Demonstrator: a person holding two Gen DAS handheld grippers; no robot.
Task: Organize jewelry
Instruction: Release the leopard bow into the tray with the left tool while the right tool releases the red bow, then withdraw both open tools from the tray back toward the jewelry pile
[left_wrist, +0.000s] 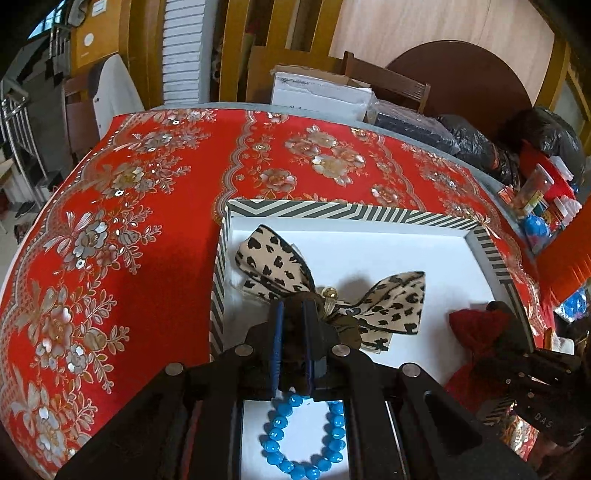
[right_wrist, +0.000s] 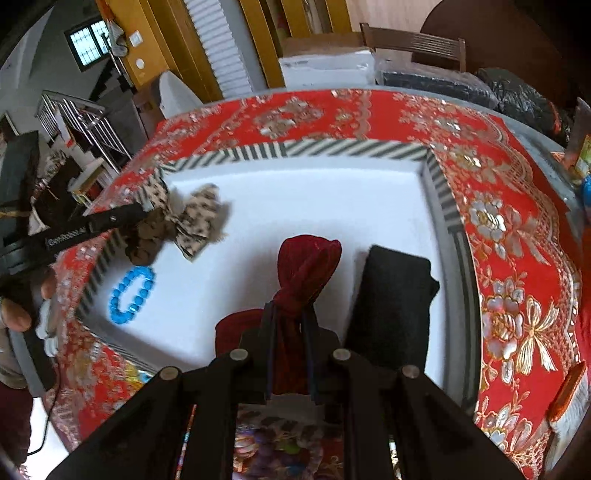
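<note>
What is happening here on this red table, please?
A person is sorting accessories into a striped box with two hand-held grippers. The left gripper is shut on a leopard-print bow, and the right gripper is shut on a dark red bow, both over the white inside of the box. A blue bead bracelet and a black cloth already lie inside.

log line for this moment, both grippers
left gripper: shut on leopard bow | right gripper: shut on red bow | both over striped box

Right tool (right_wrist: 291, 328) — clamped on red bow (right_wrist: 308, 273)
</note>
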